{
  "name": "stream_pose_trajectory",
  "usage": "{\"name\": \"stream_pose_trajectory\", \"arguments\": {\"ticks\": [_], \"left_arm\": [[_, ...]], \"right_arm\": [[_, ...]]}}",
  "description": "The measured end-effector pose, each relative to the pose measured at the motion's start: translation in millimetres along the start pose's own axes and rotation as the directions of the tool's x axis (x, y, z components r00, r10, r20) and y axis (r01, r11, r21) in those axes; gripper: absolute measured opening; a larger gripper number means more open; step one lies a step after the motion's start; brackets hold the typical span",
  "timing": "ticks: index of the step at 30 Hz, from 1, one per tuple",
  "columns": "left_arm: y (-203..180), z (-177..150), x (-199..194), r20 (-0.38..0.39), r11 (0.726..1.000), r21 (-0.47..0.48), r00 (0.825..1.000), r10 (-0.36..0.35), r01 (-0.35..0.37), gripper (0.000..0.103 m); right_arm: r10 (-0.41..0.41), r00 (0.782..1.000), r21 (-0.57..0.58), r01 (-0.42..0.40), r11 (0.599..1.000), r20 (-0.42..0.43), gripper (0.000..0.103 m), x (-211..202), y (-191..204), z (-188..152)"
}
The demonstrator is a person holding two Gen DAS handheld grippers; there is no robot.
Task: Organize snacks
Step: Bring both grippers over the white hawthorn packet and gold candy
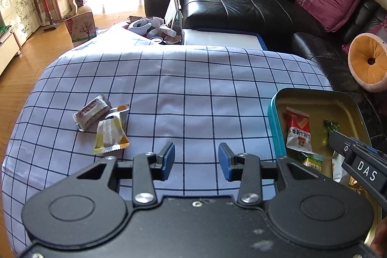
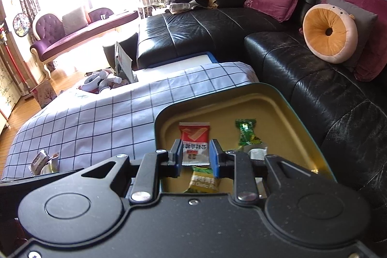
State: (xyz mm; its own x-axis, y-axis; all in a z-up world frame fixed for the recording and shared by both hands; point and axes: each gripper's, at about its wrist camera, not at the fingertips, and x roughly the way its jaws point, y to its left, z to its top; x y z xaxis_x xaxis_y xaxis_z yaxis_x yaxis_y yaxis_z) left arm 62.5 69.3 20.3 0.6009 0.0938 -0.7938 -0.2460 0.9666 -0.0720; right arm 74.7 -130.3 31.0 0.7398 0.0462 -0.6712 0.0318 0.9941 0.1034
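Snacks sit partly in the teal tin (image 2: 278, 98), partly on the checked cloth (image 1: 183, 93) beside it.

The tin, gold inside, rests at the right end of the cloth, near the black sofa (image 2: 302, 64). Inside it lie a red-and-white packet (image 2: 194, 137), a yellow-green packet (image 2: 204, 181) nearer than the red one, a green wrapped sweet (image 2: 246, 132) to the red packet's right, and a small silver piece (image 2: 257, 152) below the sweet. 2 more snacks lie well left of the tin on the cloth, touching: a grey hawthorn bar (image 1: 92, 111) and a yellow-white packet (image 1: 111, 132). The right gripper (image 2: 195, 156) hangs over the tin, its blue pads parted, framing the red packet without clamping it. The left gripper (image 1: 196, 161) is spread wide over bare cloth, holding nothing.
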Motion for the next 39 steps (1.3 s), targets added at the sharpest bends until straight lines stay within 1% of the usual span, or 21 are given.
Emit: {"name": "stream_pose_trajectory", "arguments": {"ticks": [9, 16, 18, 20, 22, 28, 30, 34, 37, 39], "left_arm": [[29.4, 2.5, 0.6, -0.007, 0.999, -0.040, 1.000, 0.001, -0.001, 0.041], [65.9, 5.3, 5.4, -0.019, 0.994, -0.098, 0.999, 0.036, -0.038, 0.041], [81.4, 5.9, 8.1, -0.025, 0.990, -0.123, 0.998, 0.064, -0.067, 0.041], [97.0, 6.4, 11.6, -0.032, 0.984, -0.138, 0.993, 0.111, -0.114, 0.041], [113.0, 7.3, 14.0, -0.041, 0.976, -0.159, 0.989, 0.141, -0.145, 0.041], [165.9, 6.1, 20.8, -0.082, 0.946, -0.265, 0.981, 0.173, -0.189, 0.040], [183.5, 3.7, 22.6, -0.100, 0.934, -0.295, 0.979, 0.178, -0.200, 0.040], [204.1, 2.0, 27.4, -0.128, 0.915, -0.345, 0.976, 0.175, -0.210, 0.040], [212.8, -0.4, 31.5, -0.148, 0.908, -0.358, 0.974, 0.173, -0.216, 0.040], [216.8, -2.3, 34.5, -0.157, 0.909, -0.362, 0.974, 0.160, -0.208, 0.040]], "right_arm": [[0.038, 0.999, -0.024, -0.039, 0.999, -0.008, 0.036, 3.2, 25.4, -1.5], [0.083, 0.996, -0.039, -0.084, 0.996, -0.025, 0.036, 7.2, 48.3, -4.8], [0.101, 0.994, -0.039, -0.102, 0.994, -0.032, 0.036, 8.4, 55.2, -6.5], [0.121, 0.992, -0.035, -0.123, 0.992, -0.042, 0.036, 11.3, 62.1, -7.6], [0.144, 0.988, -0.026, -0.146, 0.989, -0.052, 0.036, 14.5, 67.5, -8.3], [0.236, 0.967, 0.025, -0.234, 0.972, -0.100, 0.036, 26.5, 85.0, -13.3], [0.242, 0.964, 0.015, -0.242, 0.970, -0.113, 0.036, 29.2, 94.0, -16.5], [0.254, 0.960, -0.008, -0.257, 0.966, -0.120, 0.037, 32.9, 111.3, -23.0], [0.292, 0.946, -0.010, -0.297, 0.955, -0.142, 0.037, 36.7, 119.8, -27.3], [0.304, 0.939, -0.014, -0.310, 0.951, -0.159, 0.037, 40.0, 126.7, -30.5]]}}
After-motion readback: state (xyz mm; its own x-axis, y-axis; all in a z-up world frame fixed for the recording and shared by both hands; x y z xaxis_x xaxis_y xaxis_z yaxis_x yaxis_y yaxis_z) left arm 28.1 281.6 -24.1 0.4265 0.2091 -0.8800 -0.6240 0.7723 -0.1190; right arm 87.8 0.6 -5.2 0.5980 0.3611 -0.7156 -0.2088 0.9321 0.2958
